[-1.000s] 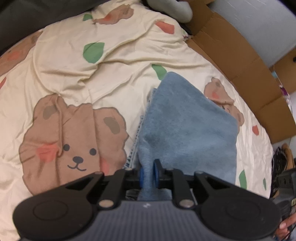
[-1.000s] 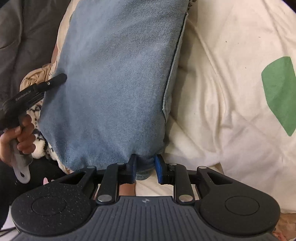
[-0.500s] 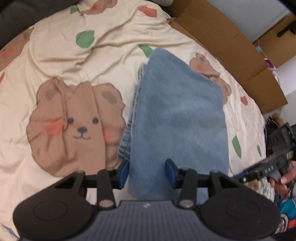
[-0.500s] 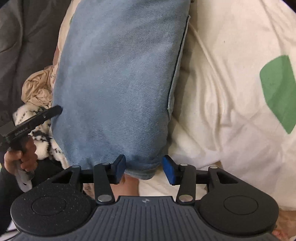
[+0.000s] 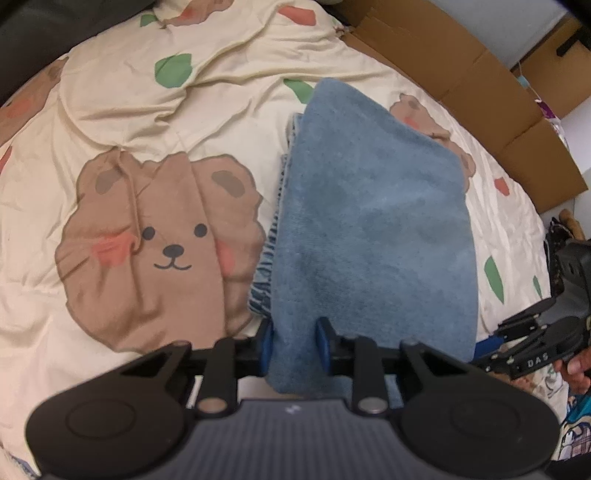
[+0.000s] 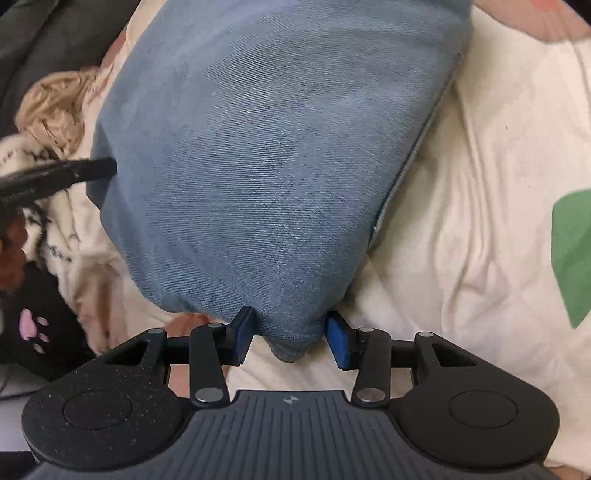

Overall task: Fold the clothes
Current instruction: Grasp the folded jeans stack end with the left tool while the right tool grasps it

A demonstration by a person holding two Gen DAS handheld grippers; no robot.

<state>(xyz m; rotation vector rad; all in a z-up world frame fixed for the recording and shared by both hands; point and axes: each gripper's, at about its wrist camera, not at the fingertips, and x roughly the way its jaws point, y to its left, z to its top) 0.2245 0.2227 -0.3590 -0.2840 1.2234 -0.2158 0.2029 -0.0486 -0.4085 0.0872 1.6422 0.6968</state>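
A folded pair of blue jeans lies on the cream bear-print bedspread. My left gripper is open, its blue pads on either side of the jeans' near edge, with cloth between them. In the right wrist view the same jeans fill the middle. My right gripper is open, its pads straddling the near corner of the jeans with gaps on both sides. The right gripper also shows at the right edge of the left wrist view.
Cardboard boxes line the far right side of the bed. A heap of other clothes, tan and white-patterned, lies left of the jeans by the bed edge. A dark grey cover lies at the far left.
Both grippers opened and let go of the jeans a second ago. Since then the left gripper's pads have narrowed around the near edge, and the right gripper has drawn back slightly and swung.
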